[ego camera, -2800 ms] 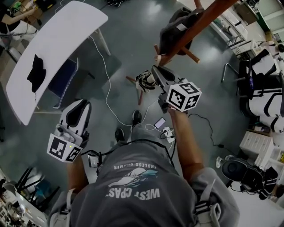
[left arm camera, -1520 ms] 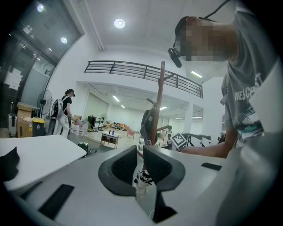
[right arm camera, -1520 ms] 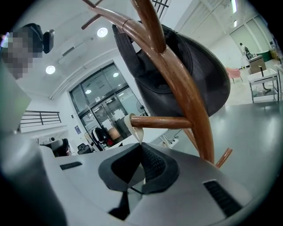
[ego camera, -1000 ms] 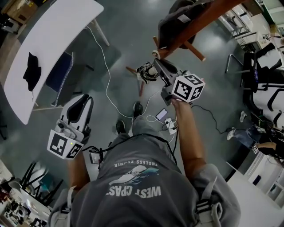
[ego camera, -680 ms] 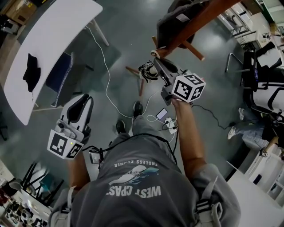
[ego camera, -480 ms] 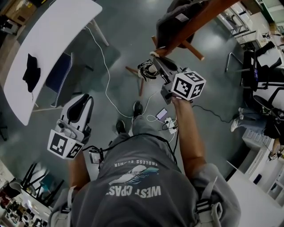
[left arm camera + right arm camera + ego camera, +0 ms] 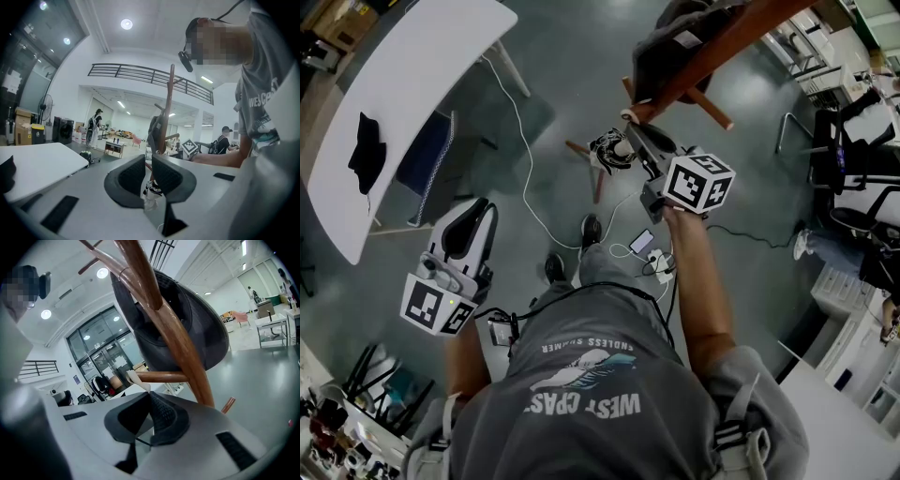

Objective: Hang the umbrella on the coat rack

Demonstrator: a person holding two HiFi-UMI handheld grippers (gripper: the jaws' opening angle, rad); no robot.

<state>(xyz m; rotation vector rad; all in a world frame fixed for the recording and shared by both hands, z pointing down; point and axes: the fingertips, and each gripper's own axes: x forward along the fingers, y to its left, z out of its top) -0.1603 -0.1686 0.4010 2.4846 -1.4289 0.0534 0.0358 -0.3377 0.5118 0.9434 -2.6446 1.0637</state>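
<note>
While the person stands over the coat rack (image 7: 727, 42), the right gripper (image 7: 632, 137) is raised to 1 of its pegs (image 7: 637, 112). The folded umbrella (image 7: 607, 150) hangs just under that gripper's tips. From the head view you look straight down the umbrella's length, so it shows only as a small black-and-white bunch with a pale knob at its middle.

The left gripper view gives the side-on look that the head view lacks. There the umbrella (image 7: 151, 188) dangles with its long axis roughly up and down, lower end pointing down, near the foot of the coat rack (image 7: 169, 108). It is seen far off through the gap of the left gripper (image 7: 148, 161).

Only the right gripper view shows the grip. The right gripper (image 7: 149, 394) has its 2 jaws pressed together at the tips on the umbrella's pale strap (image 7: 133, 377). The strap sticks up against the end of a brown peg (image 7: 164, 377). Whether it goes around the peg I cannot tell, and the umbrella's body is out of that view. Behind the peg a dark cloth thing (image 7: 187, 319) hangs on the slanting coat rack (image 7: 180, 350).

The left gripper (image 7: 472, 217) is held low at the person's left side, well apart from the rack. Its jaws are a little apart with nothing between them. Further left stands a white table (image 7: 412, 84) with a black cloth (image 7: 367, 155) on it.
</note>
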